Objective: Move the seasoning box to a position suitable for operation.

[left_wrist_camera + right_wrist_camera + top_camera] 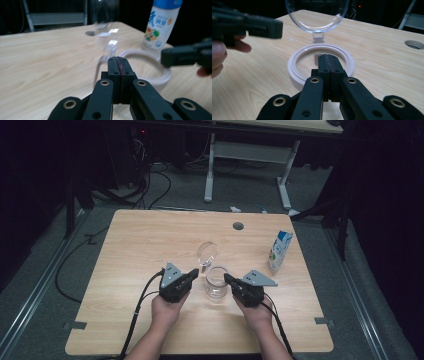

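Observation:
A clear glass jar (pixel 216 282) with a white rim (pixel 294 67) stands on the wooden table (pixel 145 245), near its middle. The jar's round hinged lid (pixel 206 252) is swung up and back, seen large in the right gripper view as the lid (pixel 317 15). My left gripper (pixel 195 271) is just left of the jar, shut with nothing between its tips (pixel 117 58). My right gripper (pixel 226 277) comes in from the right, its shut tips (pixel 328 56) at the jar's near rim; whether they touch it I cannot tell.
A blue and white drink carton (pixel 280 251) stands upright at the table's right side, also behind the jar in the left gripper view as the carton (pixel 161 22). A round cable hole (pixel 238 226) lies at the far edge. A desk frame (pixel 250 165) stands beyond.

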The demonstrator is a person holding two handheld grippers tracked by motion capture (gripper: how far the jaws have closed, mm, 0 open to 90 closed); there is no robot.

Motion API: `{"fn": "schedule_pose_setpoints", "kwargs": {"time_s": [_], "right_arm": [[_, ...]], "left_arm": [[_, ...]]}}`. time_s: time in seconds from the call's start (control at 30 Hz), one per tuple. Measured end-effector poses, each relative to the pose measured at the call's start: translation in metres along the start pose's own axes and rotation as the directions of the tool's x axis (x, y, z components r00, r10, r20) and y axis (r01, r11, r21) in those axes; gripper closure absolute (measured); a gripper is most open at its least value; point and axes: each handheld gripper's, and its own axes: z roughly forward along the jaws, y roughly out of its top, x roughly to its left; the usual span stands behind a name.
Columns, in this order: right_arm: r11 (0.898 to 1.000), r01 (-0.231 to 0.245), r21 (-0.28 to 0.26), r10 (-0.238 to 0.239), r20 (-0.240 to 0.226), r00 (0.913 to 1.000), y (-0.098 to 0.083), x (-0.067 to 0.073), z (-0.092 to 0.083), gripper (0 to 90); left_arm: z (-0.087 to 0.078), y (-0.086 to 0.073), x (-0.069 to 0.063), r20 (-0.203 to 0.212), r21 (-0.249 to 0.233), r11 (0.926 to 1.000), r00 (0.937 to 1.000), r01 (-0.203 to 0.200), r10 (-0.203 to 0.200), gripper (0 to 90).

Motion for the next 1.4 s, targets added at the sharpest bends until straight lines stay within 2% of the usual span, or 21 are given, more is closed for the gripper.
{"fn": "schedule_pose_setpoints", "kwargs": {"time_s": [0.03, 0.07, 0.17, 0.27, 0.33, 0.37, 0.7, 0.9, 1.0, 1.13, 1.4], "right_arm": [[1.0, 0.012, 0.01, -0.012, -0.008, 0.9999, 0.003, 0.004, 0.004, 89.9], [1.0, 0.012, 0.01, -0.012, -0.008, 0.9999, 0.003, 0.004, 0.004, 89.9], [0.999, 0.017, 0.047, -0.017, -0.015, 0.9997, 0.006, 0.01, 0.013, 89.9], [0.998, 0.003, 0.065, -0.002, -0.022, 0.9998, 0.004, 0.009, 0.015, 90.0], [0.998, 0.002, 0.066, 0.0, -0.024, 0.9997, 0.005, 0.009, 0.015, 90.0], [0.997, 0.001, 0.071, 0.001, -0.027, 0.9996, 0.005, 0.009, 0.013, 90.0], [0.998, 0.006, 0.065, -0.003, -0.044, 0.999, 0.006, 0.013, 0.004, 90.0], [0.998, 0.018, 0.064, -0.015, -0.049, 0.9987, 0.006, 0.015, 0.0, 90.0], [0.998, 0.018, 0.067, -0.017, -0.024, 0.9996, 0.007, 0.013, 0.005, 90.0], [0.996, -0.003, 0.086, 0.004, -0.015, 0.9999, 0.007, 0.01, 0.015, 90.0], [0.996, -0.003, 0.089, 0.006, -0.039, 0.9992, 0.004, 0.014, 0.008, 90.0]], "left_arm": [[-0.006, -0.007, 0.007, -0.011, 0.011, 0.9998, 0.9998, 0.017, -0.017, 86.4], [-0.006, -0.007, 0.007, -0.011, 0.011, 0.9998, 0.9998, 0.017, -0.017, 85.3], [-0.02, -0.021, 0.021, -0.037, 0.023, 0.999, 0.9986, 0.039, -0.038, 76.7], [-0.025, -0.024, 0.025, -0.048, 0.022, 0.9987, 0.9979, 0.046, -0.045, 67.1], [-0.03, -0.028, 0.028, -0.069, 0.009, 0.9986, 0.9963, 0.052, -0.051, 64.1], [-0.034, -0.03, 0.031, -0.081, -0.001, 0.9983, 0.995, 0.058, -0.058, 58.6], [-0.035, -0.036, 0.034, -0.085, -0.018, 0.9964, 0.9928, 0.083, -0.084, 56.9], [-0.036, -0.036, 0.032, -0.082, -0.024, 0.9965, 0.9933, 0.08, -0.082, 57.0], [-0.037, -0.036, 0.032, -0.083, -0.033, 0.9965, 0.9934, 0.076, -0.079, 57.1], [-0.04, -0.036, 0.033, -0.095, -0.036, 0.9975, 0.9934, 0.06, -0.063, 56.8], [-0.041, -0.039, 0.034, -0.096, -0.033, 0.9972, 0.9929, 0.067, -0.069, 56.2]]}}
